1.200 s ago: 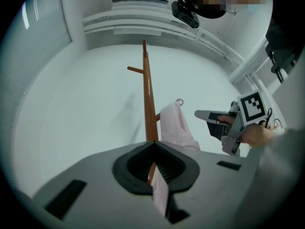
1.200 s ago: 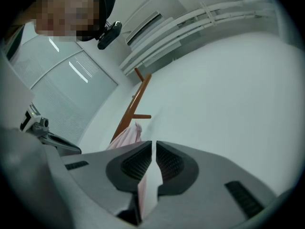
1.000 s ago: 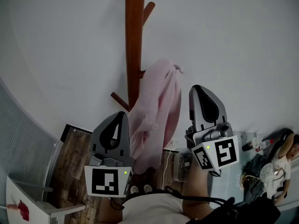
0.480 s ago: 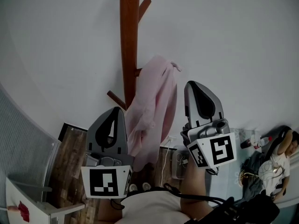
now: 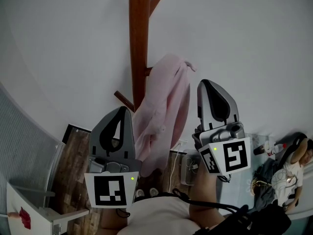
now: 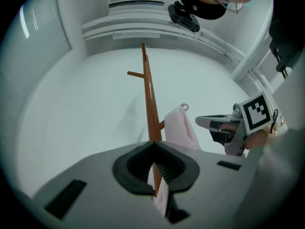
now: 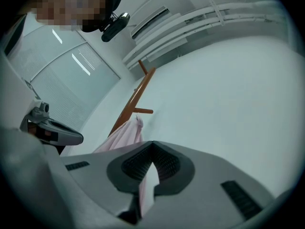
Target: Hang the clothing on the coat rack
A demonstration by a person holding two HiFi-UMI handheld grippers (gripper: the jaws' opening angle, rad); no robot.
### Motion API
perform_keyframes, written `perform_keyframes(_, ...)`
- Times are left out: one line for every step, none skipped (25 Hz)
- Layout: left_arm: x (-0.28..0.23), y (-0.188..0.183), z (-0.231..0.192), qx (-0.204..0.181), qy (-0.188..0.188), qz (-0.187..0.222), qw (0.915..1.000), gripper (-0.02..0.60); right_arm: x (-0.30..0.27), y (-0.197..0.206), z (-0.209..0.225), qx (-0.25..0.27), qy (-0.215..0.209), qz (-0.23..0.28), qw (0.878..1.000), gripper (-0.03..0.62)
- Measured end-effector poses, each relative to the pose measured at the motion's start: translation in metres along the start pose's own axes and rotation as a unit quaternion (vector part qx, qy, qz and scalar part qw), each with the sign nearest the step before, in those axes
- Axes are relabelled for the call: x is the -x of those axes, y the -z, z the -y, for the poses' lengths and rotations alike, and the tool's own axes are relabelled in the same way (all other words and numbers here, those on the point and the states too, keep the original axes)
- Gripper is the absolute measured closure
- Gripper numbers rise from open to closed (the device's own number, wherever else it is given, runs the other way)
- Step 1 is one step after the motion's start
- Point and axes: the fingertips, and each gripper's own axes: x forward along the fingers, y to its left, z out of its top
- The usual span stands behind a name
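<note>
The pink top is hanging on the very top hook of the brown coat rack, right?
Not quite. The pink top does hang on the brown coat rack, but on a lower hook partway down the pole. The upper hook above it is bare. The head view shows this, and the left gripper view agrees.

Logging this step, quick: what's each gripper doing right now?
Left gripper: closed, holding nothing.
Right gripper: closed, holding nothing.
The pink garment hangs on the coat rack.
</note>
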Motion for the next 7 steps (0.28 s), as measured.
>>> perform_keyframes(-0.0002, 0.0008, 0.0007, 0.002, 0.001, -0.001, 1.0, 0.569, -0.0003, 0.0002, 0.0, -0.001, 0.0, 0.001, 1.0, 0.576)
perform_keyframes(-0.0005, 0.0016, 0.0016, 0.002, 0.002, -0.002, 1.0, 0.569, -0.0006, 0.0006, 0.0, -0.003, -0.001, 0.001, 1.0, 0.576)
perform_keyframes(-0.0008, 0.0023, 0.0024, 0.003, 0.003, -0.003, 1.0, 0.569, -0.0007, 0.0013, 0.0001, -0.005, -0.002, 0.001, 1.0, 0.576)
perform_keyframes(-0.0011, 0.0029, 0.003, 0.003, 0.004, -0.004, 1.0, 0.569, -0.0009, 0.002, 0.0002, -0.006, -0.002, 0.0, 1.0, 0.577)
perform_keyframes(-0.0013, 0.0033, 0.0032, 0.004, 0.004, -0.005, 1.0, 0.569, -0.0011, 0.0026, 0.0002, -0.007, -0.003, 0.0, 1.0, 0.577)
perform_keyframes(-0.0016, 0.0036, 0.0033, 0.005, 0.004, -0.006, 1.0, 0.569, -0.0015, 0.0031, 0.0001, -0.008, -0.004, 0.0, 1.0, 0.577)
perform_keyframes(-0.0018, 0.0037, 0.0033, 0.005, 0.005, -0.006, 1.0, 0.569, -0.0019, 0.0035, 0.0, -0.009, -0.004, 0.0, 1.0, 0.577)
